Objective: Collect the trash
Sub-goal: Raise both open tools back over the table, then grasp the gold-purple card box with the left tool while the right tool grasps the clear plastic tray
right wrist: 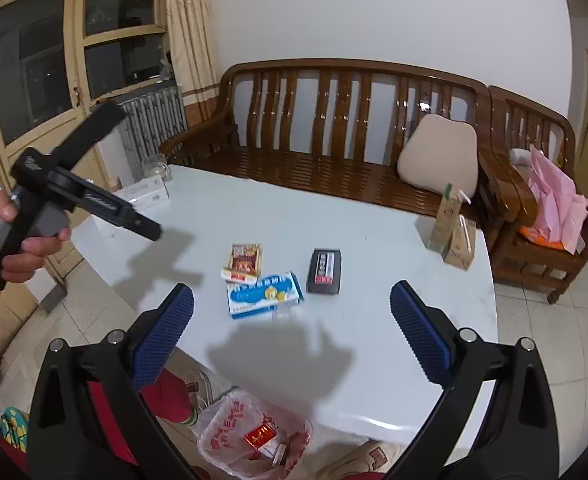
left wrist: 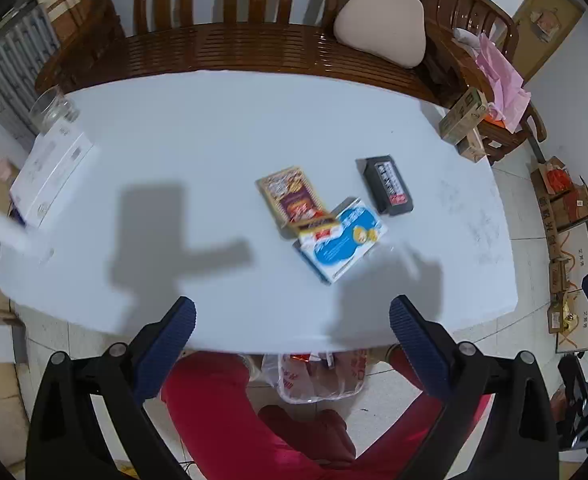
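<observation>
Left gripper (left wrist: 292, 316) spread wide, nothing between the blue pads (left wrist: 168, 344); seen from the right wrist view gripped in a hand (right wrist: 21, 236) above the near left end of the white table (left wrist: 173, 140). Right gripper (right wrist: 291, 306) likewise fully apart and empty.

Three pieces of trash clustered just right of the table's middle: a brown snack packet (left wrist: 289, 196) (right wrist: 245, 260), a blue-and-white box (left wrist: 340, 240) (right wrist: 265, 294) touching and partly under the packet's near end, and a black box (left wrist: 388, 186) (right wrist: 325, 271) just beside them toward the right end, apart from both. Nothing lying between the jaws and this cluster.

Below the table's near edge, on the floor, a clear plastic bag (right wrist: 253, 440) (left wrist: 318, 376) holding red wrappers, beside red-clad legs (left wrist: 221, 412).

At the table's far right corner, two small green cartons (right wrist: 452, 236). At the far left corner, a glass jar (left wrist: 51, 108) and a white box (left wrist: 51, 172). Behind the table, a wooden bench (right wrist: 334, 128) bearing a beige cushion (right wrist: 438, 158); further right, a chair with pink bags (right wrist: 554, 196).
</observation>
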Demonstrator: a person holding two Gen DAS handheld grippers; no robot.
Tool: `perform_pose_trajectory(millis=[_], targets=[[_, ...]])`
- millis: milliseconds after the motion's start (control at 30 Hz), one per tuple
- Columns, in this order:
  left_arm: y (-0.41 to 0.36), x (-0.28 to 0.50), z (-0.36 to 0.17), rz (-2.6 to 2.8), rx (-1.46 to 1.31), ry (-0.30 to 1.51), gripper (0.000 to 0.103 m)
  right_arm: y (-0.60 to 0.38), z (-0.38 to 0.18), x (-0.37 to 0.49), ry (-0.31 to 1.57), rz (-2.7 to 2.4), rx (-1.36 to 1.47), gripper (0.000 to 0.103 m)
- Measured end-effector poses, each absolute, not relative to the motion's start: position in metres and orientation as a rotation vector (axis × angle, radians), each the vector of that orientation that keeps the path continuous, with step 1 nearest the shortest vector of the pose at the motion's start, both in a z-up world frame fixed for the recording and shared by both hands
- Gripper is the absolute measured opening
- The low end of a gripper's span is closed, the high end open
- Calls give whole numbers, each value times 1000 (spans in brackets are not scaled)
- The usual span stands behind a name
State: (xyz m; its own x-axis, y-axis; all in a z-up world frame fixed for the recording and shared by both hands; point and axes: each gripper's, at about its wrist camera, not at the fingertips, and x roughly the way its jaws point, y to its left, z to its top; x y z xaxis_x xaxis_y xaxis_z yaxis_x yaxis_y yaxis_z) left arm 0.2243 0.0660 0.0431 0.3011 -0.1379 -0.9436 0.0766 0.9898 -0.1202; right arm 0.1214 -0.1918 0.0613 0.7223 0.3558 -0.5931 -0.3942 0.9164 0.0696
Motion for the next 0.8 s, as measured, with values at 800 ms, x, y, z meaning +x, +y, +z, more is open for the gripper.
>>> perform_pose_trajectory(millis=[800], targets=[[40, 333, -55, -73, -64, 1422, 95, -151, -9, 205, 774, 461, -188, 96]])
